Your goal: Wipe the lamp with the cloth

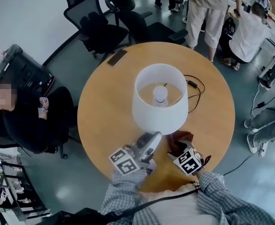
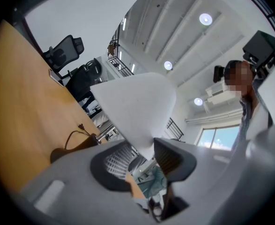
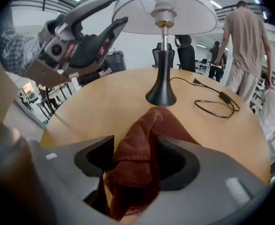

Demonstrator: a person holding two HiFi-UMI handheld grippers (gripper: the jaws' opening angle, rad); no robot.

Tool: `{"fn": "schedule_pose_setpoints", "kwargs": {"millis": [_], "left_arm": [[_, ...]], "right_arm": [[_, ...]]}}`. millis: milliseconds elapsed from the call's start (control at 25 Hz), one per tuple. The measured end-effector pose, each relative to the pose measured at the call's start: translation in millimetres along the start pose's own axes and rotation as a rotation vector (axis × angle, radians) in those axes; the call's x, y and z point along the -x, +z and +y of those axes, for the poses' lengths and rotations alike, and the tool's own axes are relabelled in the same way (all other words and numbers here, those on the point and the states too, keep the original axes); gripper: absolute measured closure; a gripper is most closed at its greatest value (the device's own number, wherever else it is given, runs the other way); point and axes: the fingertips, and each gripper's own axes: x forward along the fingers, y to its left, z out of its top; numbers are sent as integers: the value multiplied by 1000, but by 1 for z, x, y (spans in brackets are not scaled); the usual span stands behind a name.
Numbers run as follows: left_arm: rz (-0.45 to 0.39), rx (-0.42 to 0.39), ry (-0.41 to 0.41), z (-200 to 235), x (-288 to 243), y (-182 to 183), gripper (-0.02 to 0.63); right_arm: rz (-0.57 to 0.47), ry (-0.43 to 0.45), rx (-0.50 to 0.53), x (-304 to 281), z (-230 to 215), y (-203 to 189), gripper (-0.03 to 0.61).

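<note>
Cloth (image 3: 149, 125) between parted right jaws, lamp shade (image 1: 159, 100) rim between parted left jaws

Head view. Round wooden table (image 1: 109, 107), seen from steeply above. White shade stands near the middle, bulb visible down inside it. Left gripper (image 1: 152, 137) comes up from the near edge, its tips at the shade's near rim. Right gripper (image 1: 177, 150) sits just beside it to the right, nose down over the rust-brown cloth, which lies bunched on the table near the shade. Black cable (image 1: 196, 86) loops on the table right of the shade. Dark phone (image 1: 117, 57) lies at the far left edge. Office chairs (image 1: 92, 25) beyond the table; one person seated (image 1: 22, 121) at left, others standing at the back.

Left gripper view. Gripper tilted, looking up under the shade (image 2: 135, 107). Jaws stand apart; the shade's lower rim dips into the gap between the two ribbed pads, and no pad is seen pressing on it. Table top (image 2: 25, 107) runs along the left, a stretch of cable on it.

Right gripper view. Jaws stand wide apart. Cloth is heaped in the gap, leaning on the right pad, with space left at the left pad; its far end trails out on the table toward the black lamp base (image 3: 161, 95). Base, stem and shade stand upright straight ahead. Left gripper (image 3: 113, 14) shows at upper left, fingers parted at the shade's rim. Cable (image 3: 219, 102) coils right of the base.
</note>
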Motion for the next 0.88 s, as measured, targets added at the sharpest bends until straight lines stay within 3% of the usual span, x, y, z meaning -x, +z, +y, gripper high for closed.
{"fn": "schedule_pose_setpoints", "kwargs": {"millis": [40,200,360,560,640,720,880], "left_arm": [[0,0,2,0,0,0,465],[5,0,10,1,-1,1,465],[4,0,14,2,0,0,465],[-3,0,21,2,2,-1,465],[-3,2,20,1,1,-1,465],[-2,3,21,2,1,-2,465],[0,3,25,2,1,-3,465]], "right_arm": [[9,-28,31,-1,-1,2,293],[10,-78,66,2,-10,5,455],[-72,-10,-118,9,-15,4,505],[-372,79,-480,68,-37,46,511],[-506,73,-554,106,-54,69,512],[-620,39,-554,145,-70,94,512],[-817,-62,-439,215,-95,159,512]]}}
